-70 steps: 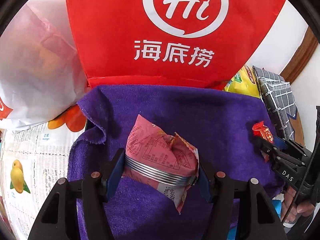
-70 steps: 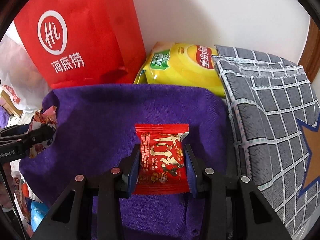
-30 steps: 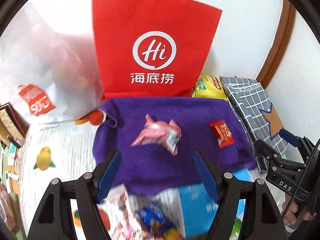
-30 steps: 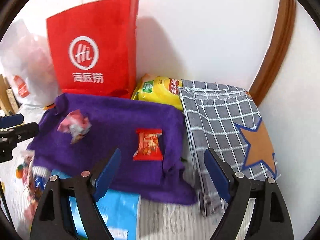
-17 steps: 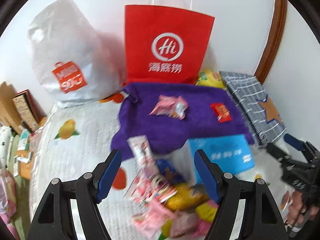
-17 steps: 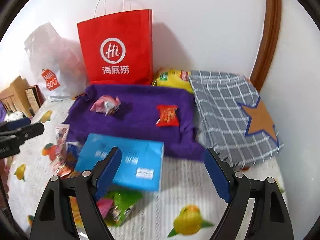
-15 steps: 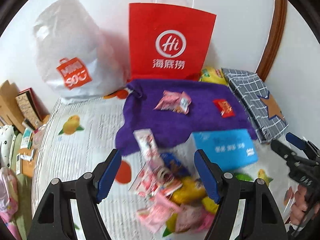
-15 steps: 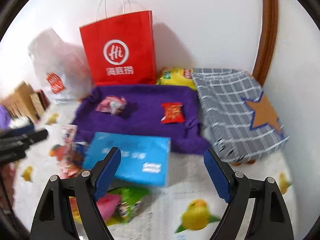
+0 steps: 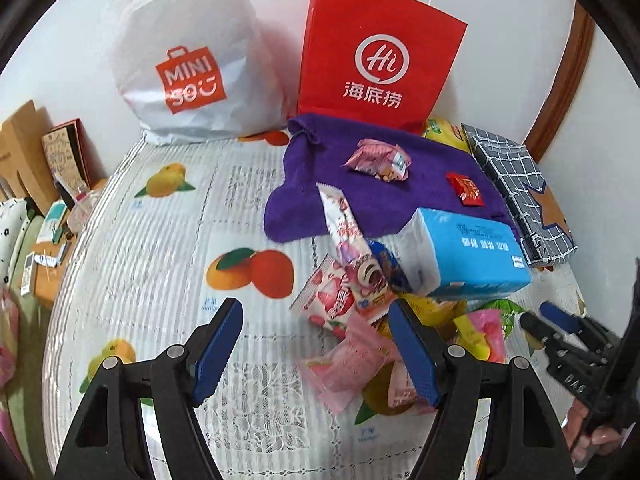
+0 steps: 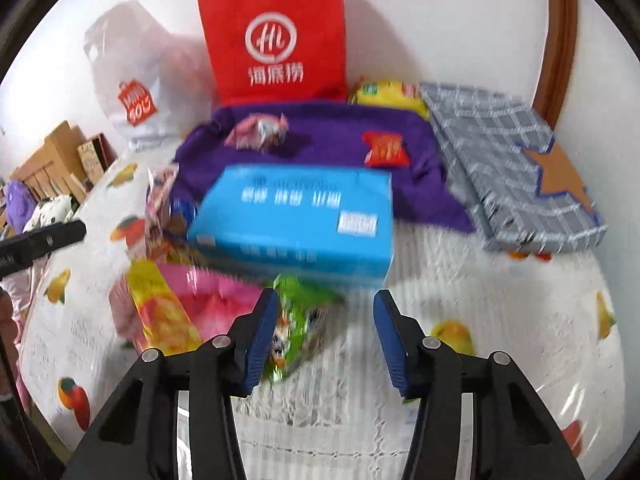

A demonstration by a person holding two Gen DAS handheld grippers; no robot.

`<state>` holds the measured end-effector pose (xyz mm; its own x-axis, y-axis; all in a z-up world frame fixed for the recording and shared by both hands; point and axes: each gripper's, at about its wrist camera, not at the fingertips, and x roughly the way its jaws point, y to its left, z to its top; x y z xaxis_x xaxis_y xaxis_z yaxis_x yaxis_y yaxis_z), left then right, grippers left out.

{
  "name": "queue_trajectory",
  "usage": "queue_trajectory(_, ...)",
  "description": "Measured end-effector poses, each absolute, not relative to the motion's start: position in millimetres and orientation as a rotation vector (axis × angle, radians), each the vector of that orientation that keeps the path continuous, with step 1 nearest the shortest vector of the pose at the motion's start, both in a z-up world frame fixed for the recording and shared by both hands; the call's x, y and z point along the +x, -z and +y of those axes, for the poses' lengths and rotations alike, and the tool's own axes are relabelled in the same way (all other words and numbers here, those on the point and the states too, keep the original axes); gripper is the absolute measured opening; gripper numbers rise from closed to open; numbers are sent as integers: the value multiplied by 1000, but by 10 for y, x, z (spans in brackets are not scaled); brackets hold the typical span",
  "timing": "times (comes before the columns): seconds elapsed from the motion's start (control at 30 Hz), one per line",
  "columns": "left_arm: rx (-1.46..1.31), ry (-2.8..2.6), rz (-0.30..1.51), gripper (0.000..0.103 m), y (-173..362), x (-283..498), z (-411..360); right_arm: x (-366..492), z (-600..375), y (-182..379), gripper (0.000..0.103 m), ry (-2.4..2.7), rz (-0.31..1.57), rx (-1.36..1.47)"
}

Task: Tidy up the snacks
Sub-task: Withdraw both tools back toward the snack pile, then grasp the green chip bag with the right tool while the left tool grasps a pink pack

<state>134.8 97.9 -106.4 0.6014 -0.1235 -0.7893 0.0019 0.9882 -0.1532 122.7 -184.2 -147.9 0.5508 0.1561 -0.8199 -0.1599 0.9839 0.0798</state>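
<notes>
On the purple towel lie a pink packet and a small red packet, both free. A loose pile of snacks sits in front of it, beside a blue tissue box. My left gripper hangs open over the pile's left side, with pink packets under its right finger. My right gripper is above the pile's right side and its jaws are closing. A green packet lies by its left pad, but the pads do not grip it. The right wrist view is blurred.
A red paper bag and a white plastic bag stand against the back wall. A grey checked box with a star and a yellow chip bag are at the right. Cardboard boxes line the left edge of the fruit-print cover.
Both grippers let go of their packets on the towel, then drew back and sank toward the snack pile. The right jaws have narrowed; the left jaws kept their width.
</notes>
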Motion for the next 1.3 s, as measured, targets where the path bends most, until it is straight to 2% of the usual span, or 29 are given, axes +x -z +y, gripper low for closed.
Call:
queue_trajectory(0.23,-162,72,934,74,1177,1275,1079,1304,-1805,1726,51,-198,1004,21)
queue_trajectory(0.37,-163,75,957,74,1266,1274,1115,1416,-1759,1834,60,-212,1011,49)
queue_trajectory(0.5,-146,84,974,74,1329,1303,1091,1498,-1723,1912,60,-248,1022,82)
queue_trajectory(0.53,-145,87,978,74,1342,1313,1082,1505,-1722,1926,59,-259,1022,90)
queue_trajectory(0.57,-144,92,983,74,1357,1324,1069,1505,-1720,1930,50,-270,1018,97)
queue_trajectory(0.73,-143,101,998,74,1444,1378,1030,1433,-1784,1856,39,-297,989,88)
queue_trajectory(1.07,-165,152,1095,74,1770,1563,796,1141,-2257,1781,38,-227,998,62)
queue_trajectory(1.2,-105,138,1082,75,1794,1545,679,1077,-2300,1811,39,-229,995,54)
queue_trajectory(1.3,-87,135,1069,70,1791,1514,648,1097,-2271,1856,45,-236,986,51)
